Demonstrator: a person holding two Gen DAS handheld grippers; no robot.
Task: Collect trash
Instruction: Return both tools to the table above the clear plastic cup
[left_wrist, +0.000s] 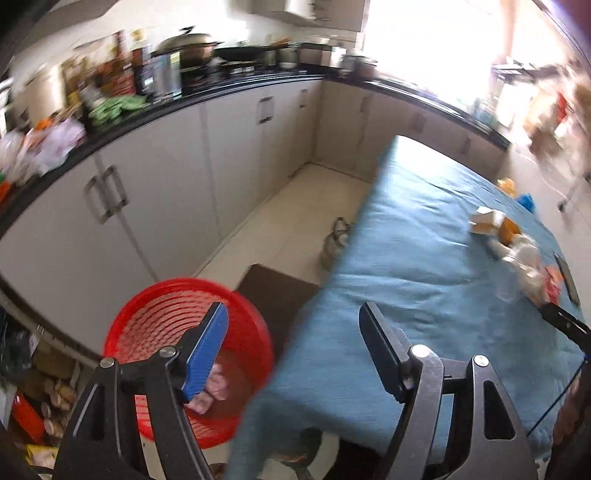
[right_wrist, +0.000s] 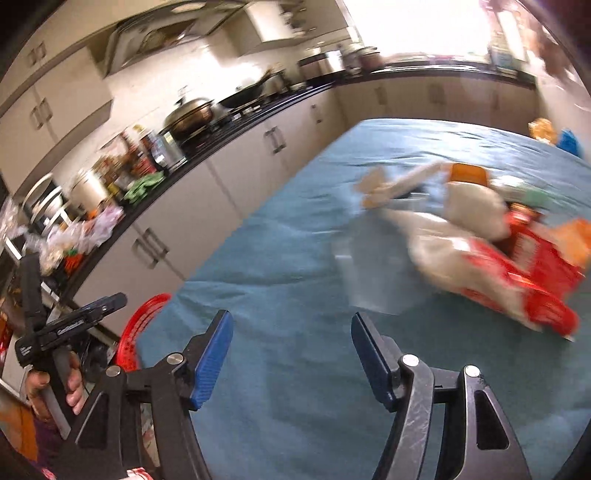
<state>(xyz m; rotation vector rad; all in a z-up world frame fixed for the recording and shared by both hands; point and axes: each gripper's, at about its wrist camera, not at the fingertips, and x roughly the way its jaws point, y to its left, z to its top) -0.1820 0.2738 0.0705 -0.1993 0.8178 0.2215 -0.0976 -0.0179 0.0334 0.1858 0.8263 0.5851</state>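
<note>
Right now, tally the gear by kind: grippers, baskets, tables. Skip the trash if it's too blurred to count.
grippers: 2, the left gripper and the right gripper, both open with nothing between the fingers
red basket: 1
table under a blue cloth: 1
Total: 4
The trash pile on the cloth is too blurred to count piece by piece.

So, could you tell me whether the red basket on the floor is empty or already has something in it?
Not empty: the red basket holds some pale pink crumpled pieces at its bottom, partly hidden behind the left gripper.
</note>
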